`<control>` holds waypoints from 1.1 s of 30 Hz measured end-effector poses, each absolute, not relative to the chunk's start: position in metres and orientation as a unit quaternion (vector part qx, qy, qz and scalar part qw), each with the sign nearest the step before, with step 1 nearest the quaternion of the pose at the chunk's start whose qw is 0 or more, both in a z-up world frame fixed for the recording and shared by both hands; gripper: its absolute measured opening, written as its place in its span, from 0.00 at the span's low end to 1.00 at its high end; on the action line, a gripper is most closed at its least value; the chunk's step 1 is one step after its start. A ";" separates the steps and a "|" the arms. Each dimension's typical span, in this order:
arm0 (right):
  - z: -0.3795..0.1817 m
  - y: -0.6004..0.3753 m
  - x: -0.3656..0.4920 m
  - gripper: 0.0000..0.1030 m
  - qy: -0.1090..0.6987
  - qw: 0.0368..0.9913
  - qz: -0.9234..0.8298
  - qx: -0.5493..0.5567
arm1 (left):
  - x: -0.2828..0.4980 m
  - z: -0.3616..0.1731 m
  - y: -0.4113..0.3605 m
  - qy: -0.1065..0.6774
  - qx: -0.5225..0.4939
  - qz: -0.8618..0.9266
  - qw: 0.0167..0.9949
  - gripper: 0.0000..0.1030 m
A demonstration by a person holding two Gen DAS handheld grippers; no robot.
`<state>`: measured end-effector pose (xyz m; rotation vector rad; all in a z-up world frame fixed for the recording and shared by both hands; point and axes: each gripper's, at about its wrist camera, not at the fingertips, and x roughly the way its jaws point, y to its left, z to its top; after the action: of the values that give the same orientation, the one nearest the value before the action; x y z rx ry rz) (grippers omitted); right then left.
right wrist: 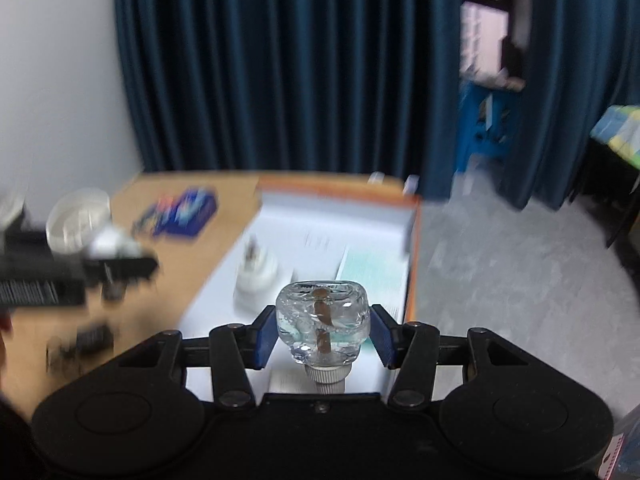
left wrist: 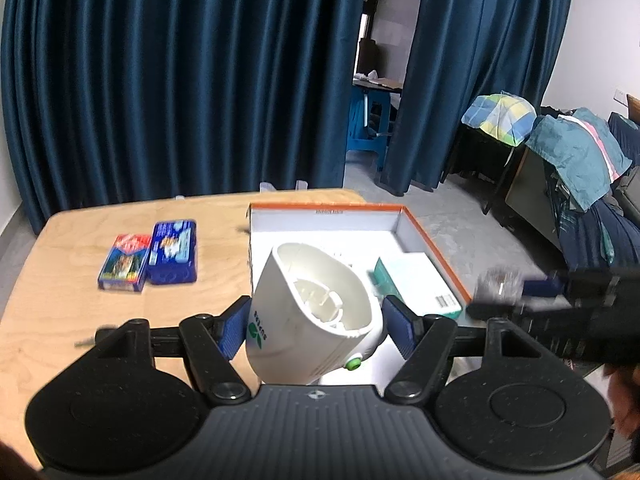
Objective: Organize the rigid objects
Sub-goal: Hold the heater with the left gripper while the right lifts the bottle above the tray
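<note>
My left gripper [left wrist: 316, 328] is shut on a white plastic device [left wrist: 312, 304] with a green button, held tilted over the near left corner of an open white box with an orange rim [left wrist: 436, 248]. My right gripper [right wrist: 323, 336] is shut on a small clear glass bottle [right wrist: 322, 316] with a brown stick inside and its ribbed cap towards the camera, above the same box [right wrist: 414, 240]. In the left wrist view the bottle [left wrist: 498, 284] shows blurred at the right. A teal and white carton [left wrist: 416, 280] and a white round plug [right wrist: 256, 272] lie in the box.
Two blue card packs [left wrist: 124, 264] [left wrist: 174, 252] lie side by side on the wooden table [left wrist: 60, 312], left of the box. Dark blue curtains [left wrist: 180, 80] hang behind. Right of the table is bare grey floor [right wrist: 500, 280], then furniture draped with cloths [left wrist: 572, 152].
</note>
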<state>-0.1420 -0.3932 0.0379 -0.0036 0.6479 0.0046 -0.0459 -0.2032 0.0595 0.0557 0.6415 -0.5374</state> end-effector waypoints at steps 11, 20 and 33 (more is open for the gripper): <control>0.079 -0.401 -0.075 0.58 0.288 0.955 -0.062 0.048 | -0.003 0.080 -0.238 0.279 0.037 -0.272 0.920 0.70; 0.072 -0.412 -0.040 0.58 0.299 0.949 -0.079 0.057 | 0.017 0.069 -0.254 0.287 0.041 -0.271 0.918 0.70; 0.054 -0.413 -0.017 0.58 0.323 0.941 -0.081 0.056 | 0.029 0.050 -0.249 0.313 0.045 -0.270 0.910 0.70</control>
<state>-0.0169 -0.4126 0.0536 0.1142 0.6596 -0.1643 0.0293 -0.2491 0.0501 0.0919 0.6449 -0.5559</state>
